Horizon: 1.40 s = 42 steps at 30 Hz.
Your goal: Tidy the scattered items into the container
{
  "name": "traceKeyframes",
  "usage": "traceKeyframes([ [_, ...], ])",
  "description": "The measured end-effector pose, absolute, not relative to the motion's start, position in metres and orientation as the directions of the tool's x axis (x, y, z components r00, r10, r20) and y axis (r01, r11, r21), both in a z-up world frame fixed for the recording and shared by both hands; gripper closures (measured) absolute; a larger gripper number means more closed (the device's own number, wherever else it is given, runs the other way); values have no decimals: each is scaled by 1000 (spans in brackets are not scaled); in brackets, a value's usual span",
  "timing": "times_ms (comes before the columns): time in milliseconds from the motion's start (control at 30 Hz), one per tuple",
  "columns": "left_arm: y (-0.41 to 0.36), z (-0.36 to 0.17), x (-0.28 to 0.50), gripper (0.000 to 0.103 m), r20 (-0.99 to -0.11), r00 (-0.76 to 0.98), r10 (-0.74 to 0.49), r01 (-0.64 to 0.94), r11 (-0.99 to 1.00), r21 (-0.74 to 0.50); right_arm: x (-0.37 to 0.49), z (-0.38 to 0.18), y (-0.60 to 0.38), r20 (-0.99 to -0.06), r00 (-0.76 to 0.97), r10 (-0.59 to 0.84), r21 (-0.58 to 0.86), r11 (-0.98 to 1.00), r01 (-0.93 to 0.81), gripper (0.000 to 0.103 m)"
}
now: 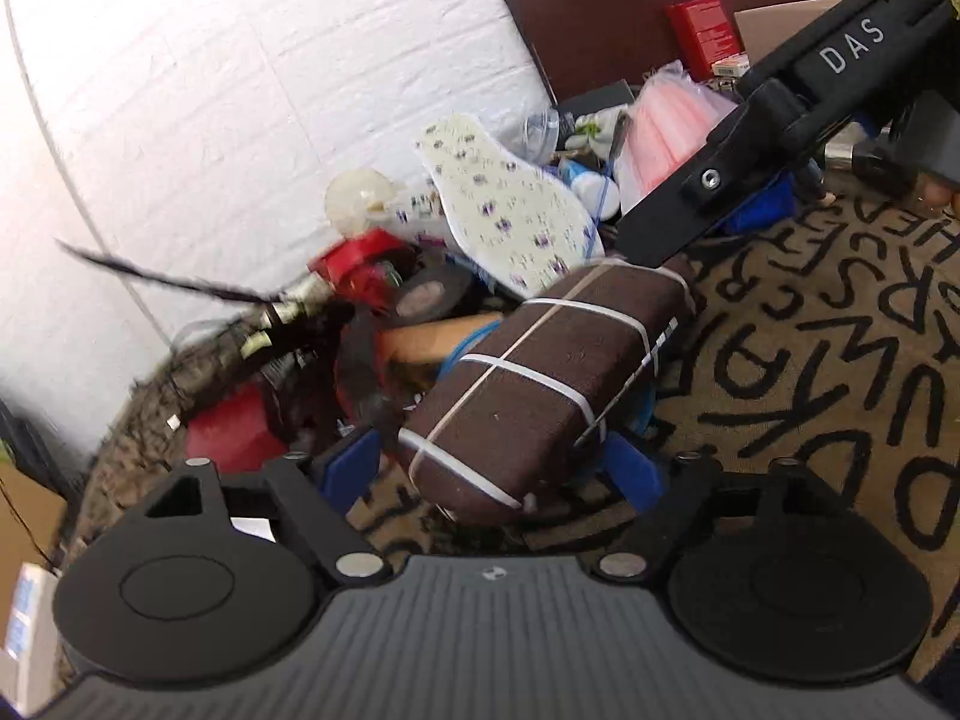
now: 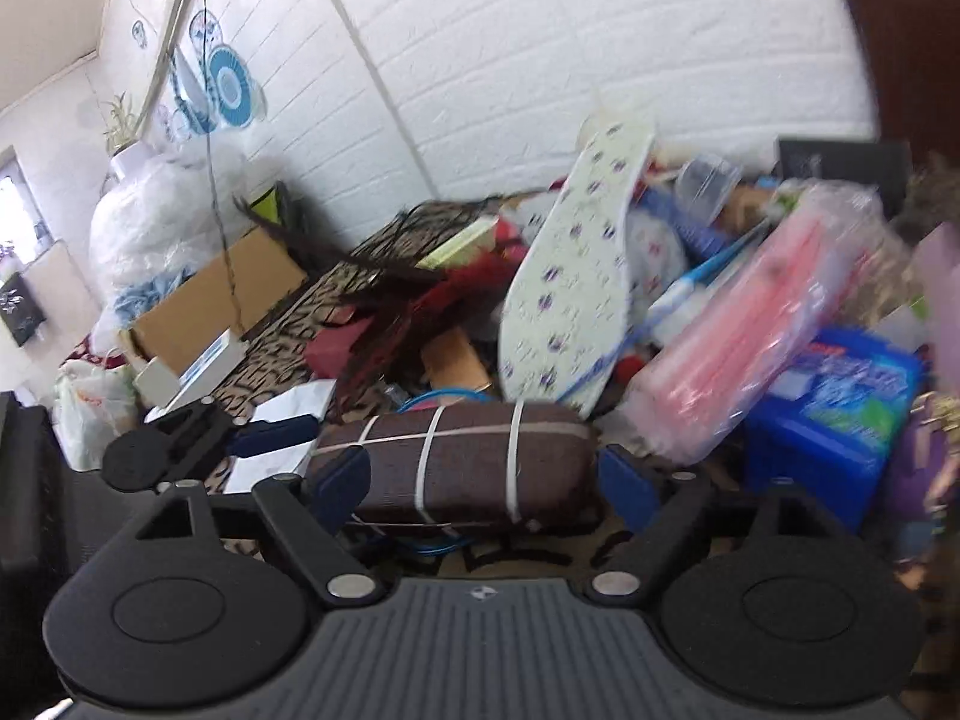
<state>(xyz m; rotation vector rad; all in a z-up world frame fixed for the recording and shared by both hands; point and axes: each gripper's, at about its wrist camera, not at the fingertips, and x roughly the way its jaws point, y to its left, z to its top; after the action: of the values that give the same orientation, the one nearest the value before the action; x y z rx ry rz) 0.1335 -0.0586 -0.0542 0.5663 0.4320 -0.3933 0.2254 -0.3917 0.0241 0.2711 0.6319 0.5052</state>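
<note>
A brown fabric case bound with white bands lies on the letter-patterned cloth. My left gripper has its blue pads on either side of the case's near end and is shut on it. In the right wrist view the same case lies crosswise between my right gripper's blue pads, which press on its two ends. The left gripper's blue finger shows at the case's left end. The right gripper's black body reaches in from the upper right in the left wrist view.
A heap of clutter lies behind the case: a patterned white insole, a pink plastic bag, a blue packet, a black tape roll, red boxes. A cardboard box stands left. White brick wall behind.
</note>
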Motion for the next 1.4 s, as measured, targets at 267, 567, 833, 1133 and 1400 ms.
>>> traceKeyframes([
  [267, -107, -41, 134, 18, -439, 828, -349, 531, 738, 417, 222, 23, -412, -511, 723, 464, 389, 875, -287, 17],
  [567, -71, -69, 140, 18, -523, 808, -270, 510, 765, 394, 246, 4, -399, -543, 643, 541, 444, 834, -326, 11],
  [833, -66, -61, 135, 20, -544, 771, -332, 585, 708, 397, 252, -6, -386, -546, 539, 641, 503, 766, -402, 15],
  [1133, -67, -64, 112, 25, -505, 765, -400, 634, 606, 481, 202, 11, -391, -546, 485, 683, 405, 722, -562, 20],
  [1400, -71, -66, 121, 24, -525, 761, -381, 630, 625, 461, 180, 12, -383, -615, 617, 491, 100, 825, -557, 22],
])
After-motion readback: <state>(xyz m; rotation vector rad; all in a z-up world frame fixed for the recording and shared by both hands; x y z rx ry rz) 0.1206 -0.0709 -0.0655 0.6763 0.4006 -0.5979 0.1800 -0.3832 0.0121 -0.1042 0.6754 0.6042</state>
